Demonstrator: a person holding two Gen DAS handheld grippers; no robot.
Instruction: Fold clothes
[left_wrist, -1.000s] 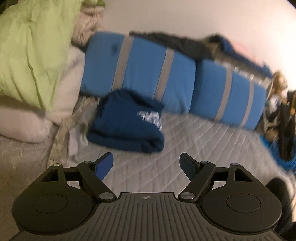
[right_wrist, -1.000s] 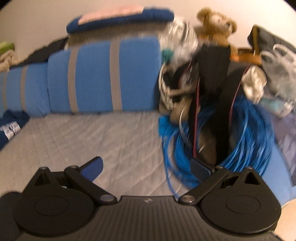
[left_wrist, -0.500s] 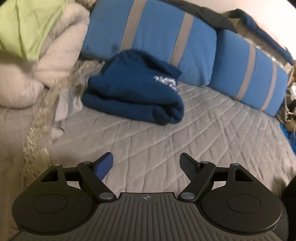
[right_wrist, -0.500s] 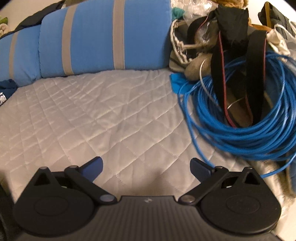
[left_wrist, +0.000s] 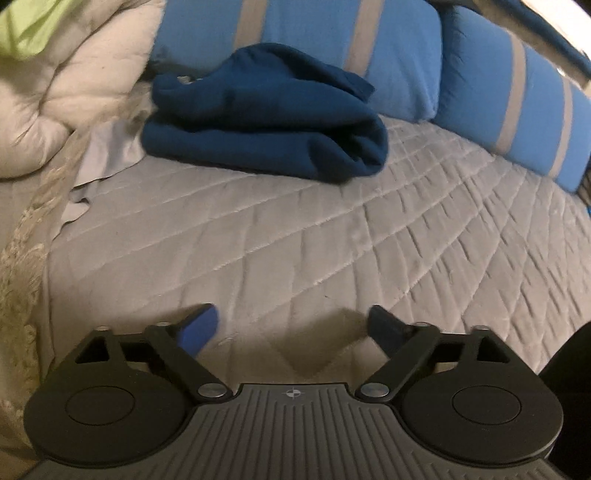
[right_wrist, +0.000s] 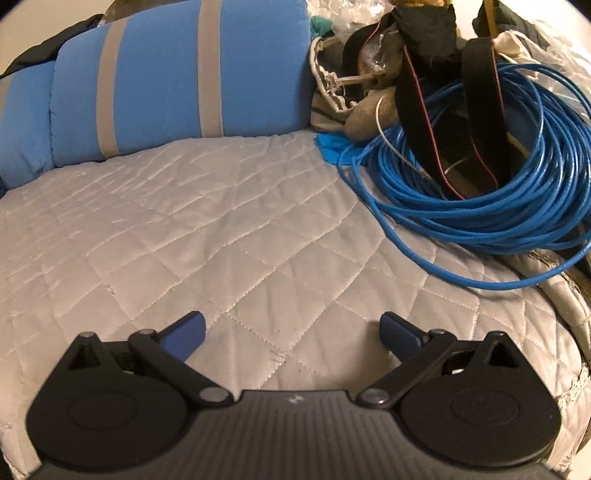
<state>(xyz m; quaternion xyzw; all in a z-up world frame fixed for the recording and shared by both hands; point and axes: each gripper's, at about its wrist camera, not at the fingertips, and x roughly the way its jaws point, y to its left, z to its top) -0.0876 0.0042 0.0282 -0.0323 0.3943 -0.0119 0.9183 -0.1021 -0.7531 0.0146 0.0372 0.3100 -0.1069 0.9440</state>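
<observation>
Navy garment (left_wrist: 266, 110) seemingly folded | left gripper (left_wrist: 293, 325), right gripper (right_wrist: 291, 332) low over quilt (right_wrist: 221, 229), jaws spread

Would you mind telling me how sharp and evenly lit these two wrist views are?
Left wrist view: warm, dim light, the navy garment smeared by blur, a shadow on the quilt between the open fingers. Right wrist view: sharper, the blue cable coil crisp, sheen on the quilt; fisheye bending at both edges.
</observation>
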